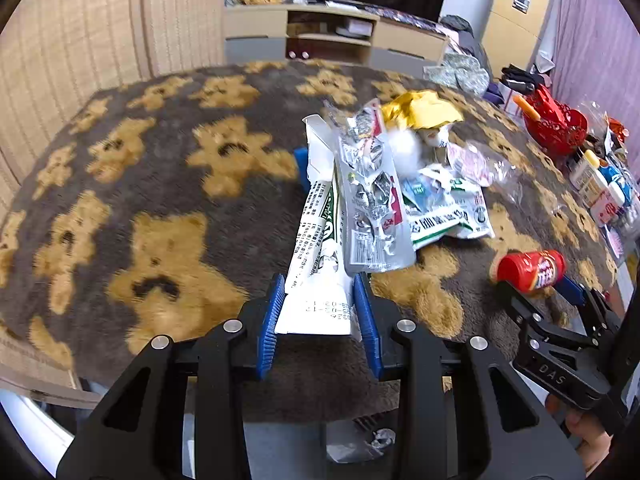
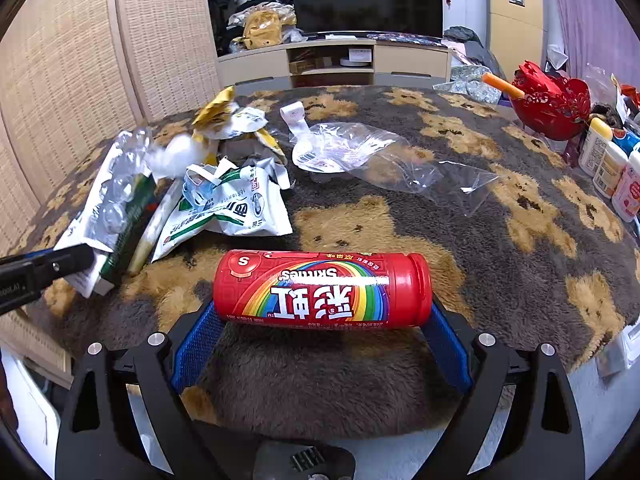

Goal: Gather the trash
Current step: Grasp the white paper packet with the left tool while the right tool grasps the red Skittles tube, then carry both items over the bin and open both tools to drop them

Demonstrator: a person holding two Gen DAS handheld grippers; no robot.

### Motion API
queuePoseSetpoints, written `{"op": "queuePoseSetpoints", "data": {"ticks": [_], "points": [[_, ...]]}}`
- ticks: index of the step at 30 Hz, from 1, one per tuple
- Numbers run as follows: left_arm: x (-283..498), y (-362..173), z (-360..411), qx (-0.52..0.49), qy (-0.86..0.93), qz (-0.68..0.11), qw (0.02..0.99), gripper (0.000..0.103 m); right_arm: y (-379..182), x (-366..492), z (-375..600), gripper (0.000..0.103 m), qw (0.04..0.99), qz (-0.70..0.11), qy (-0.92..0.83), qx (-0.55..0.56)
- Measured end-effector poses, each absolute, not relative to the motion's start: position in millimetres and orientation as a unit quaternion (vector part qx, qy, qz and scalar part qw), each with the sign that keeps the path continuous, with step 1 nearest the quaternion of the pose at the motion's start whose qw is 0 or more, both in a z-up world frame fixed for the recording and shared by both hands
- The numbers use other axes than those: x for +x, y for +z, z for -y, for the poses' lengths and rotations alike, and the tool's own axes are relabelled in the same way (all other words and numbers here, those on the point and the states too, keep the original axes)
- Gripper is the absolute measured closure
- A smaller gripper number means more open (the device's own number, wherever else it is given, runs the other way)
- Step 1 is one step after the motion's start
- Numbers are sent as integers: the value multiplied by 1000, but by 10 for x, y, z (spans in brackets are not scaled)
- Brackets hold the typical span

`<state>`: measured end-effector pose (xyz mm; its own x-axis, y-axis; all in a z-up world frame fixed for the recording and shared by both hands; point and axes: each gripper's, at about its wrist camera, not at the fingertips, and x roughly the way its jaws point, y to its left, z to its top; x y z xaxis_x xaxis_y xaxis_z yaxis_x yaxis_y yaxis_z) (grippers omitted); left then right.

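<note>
Left wrist view: a table under a fuzzy brown blanket patterned with tan bears. One heap of wrappers lies mid-table – too tangled to count. The left gripper has closed its blue pads on the near end of one white box, a foil blister pack draped over it. In the right wrist view, the right gripper stands wide, its pads at either end of one red candy tube lying sideways near the table's front edge – whether they press it, I cannot tell. One red basket sits far right. Risks: the blister pack could slide off when lifted; the round tube could roll free.
</note>
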<state>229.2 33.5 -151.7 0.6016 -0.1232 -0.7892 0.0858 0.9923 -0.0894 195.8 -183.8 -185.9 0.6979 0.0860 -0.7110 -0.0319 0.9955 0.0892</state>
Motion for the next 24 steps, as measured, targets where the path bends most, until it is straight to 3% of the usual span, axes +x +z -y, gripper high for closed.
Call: {"op": "queuePoseSetpoints", "data": {"ticks": [7, 17, 24], "points": [[2315, -1285, -358, 6, -26, -422, 906, 71, -1789, 1871, 1898, 11, 921, -386, 37, 37], [2357, -1327, -82, 144, -9, -443, 885, 70, -1773, 1830, 1997, 10, 920, -388, 35, 45], [2246, -1343, -100, 129, -5, -453, 882, 70, -1743, 1758, 2047, 11, 919, -388, 39, 52]]}}
